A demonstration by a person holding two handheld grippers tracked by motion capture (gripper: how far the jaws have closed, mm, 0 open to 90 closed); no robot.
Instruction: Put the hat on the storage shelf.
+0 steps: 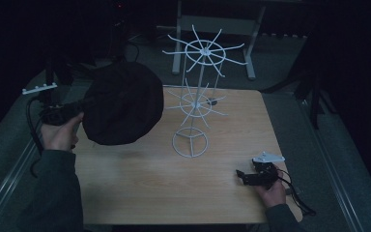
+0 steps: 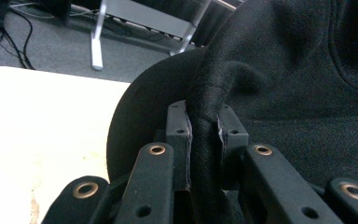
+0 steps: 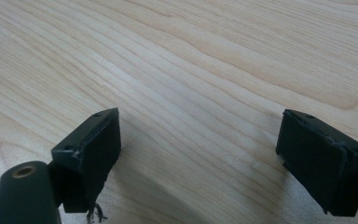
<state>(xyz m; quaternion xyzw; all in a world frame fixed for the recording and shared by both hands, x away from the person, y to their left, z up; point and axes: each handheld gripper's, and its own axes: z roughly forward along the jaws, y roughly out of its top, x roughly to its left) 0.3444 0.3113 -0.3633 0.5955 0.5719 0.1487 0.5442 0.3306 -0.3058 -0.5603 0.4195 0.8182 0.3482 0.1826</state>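
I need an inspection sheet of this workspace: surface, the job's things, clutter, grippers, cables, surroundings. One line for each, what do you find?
Surface: light wooden table, bare wood under the right gripper.
Job's things: black hat held up at the table's left; white wire rack with two tiers of hooks and a ring base stands upright near the middle.
Clutter: nothing seen.
Grippers: left gripper has its jaws shut on a fold of the hat; right gripper is low over the table's near right corner, jaws open, nothing between them.
Cables: one trails from each gripper, off the table's edges.
Surroundings: dark room, grey floor, the legs of a metal frame behind the table.
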